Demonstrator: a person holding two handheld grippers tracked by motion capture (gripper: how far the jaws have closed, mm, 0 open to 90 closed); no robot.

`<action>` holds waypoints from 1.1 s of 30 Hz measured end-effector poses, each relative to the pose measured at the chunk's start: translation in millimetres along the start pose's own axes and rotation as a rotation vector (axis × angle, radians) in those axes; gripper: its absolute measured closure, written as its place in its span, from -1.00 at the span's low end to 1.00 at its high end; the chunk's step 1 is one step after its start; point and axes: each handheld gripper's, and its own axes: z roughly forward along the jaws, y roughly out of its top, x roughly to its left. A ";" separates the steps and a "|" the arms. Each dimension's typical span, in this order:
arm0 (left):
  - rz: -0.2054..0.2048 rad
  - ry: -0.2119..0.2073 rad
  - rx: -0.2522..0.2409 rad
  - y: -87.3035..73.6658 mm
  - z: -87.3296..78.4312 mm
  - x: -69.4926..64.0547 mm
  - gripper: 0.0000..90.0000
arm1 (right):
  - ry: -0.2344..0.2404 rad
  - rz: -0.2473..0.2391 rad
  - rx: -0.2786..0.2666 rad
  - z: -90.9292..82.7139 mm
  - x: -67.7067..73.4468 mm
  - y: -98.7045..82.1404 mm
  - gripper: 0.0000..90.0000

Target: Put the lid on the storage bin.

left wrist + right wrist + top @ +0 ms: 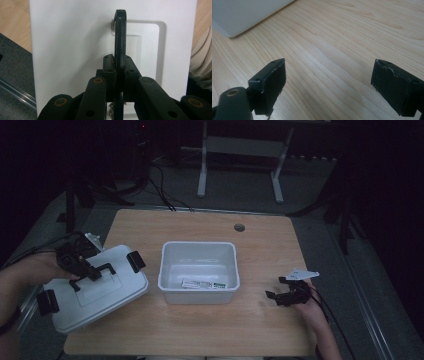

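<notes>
At the near left edge of the wooden surface [260, 240], the person's left claw [92, 270] is clamped on the black handle [120, 40] of a white lid [95, 290], its jaws pressed together on the thin bar; the lid, with black latches at its ends, sits tilted and pokes out past the surface's corner, seemingly lifted clear rather than resting flat; at the near right, the right claw [280, 292] lies low over bare wood, jaws standing well apart with nothing between them, the pale grain showing between its pads [272, 82]; farther in, at the middle of the surface, the white tub [198, 272] stands open, a small labelled packet [202, 284] lying flat on its floor; beyond it, a round cable hole [239, 227] marks the far edge, and a white frame stands on the dark floor behind. By the look of it the step in hand is handling the lid by its handle, well apart from the tub; whether it is coming off or going on cannot be told; the next move calls for keeping the lid level, carrying it steadily and, if closing, squaring its corners over the tub's rim before lowering, with the idle right claw free to steady the tub.
</notes>
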 end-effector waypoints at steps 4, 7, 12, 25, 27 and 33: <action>0.021 0.008 -0.004 8.9 -8.7 -2.4 0.86 | 0.005 -0.004 0.005 1.4 0.9 -1.1 -0.73; 0.043 0.008 -0.018 16.7 -14.2 -5.1 0.86 | 0.006 -0.004 0.003 1.7 1.5 -1.1 -0.73; 0.091 0.007 -0.026 34.1 -19.7 -11.7 0.86 | 0.012 -0.009 0.005 2.0 2.6 -0.7 -0.73; 0.197 0.004 -0.061 83.1 -26.4 -27.9 0.86 | 0.020 -0.010 -0.008 5.1 5.2 -2.1 -0.73; 0.203 -0.001 -0.062 90.2 -24.8 -30.0 0.86 | 0.019 -0.013 -0.006 5.4 5.5 -3.1 -0.72; 0.246 -0.007 -0.065 113.1 -19.1 -34.9 0.86 | 0.025 -0.006 -0.006 5.9 5.9 -5.6 -0.72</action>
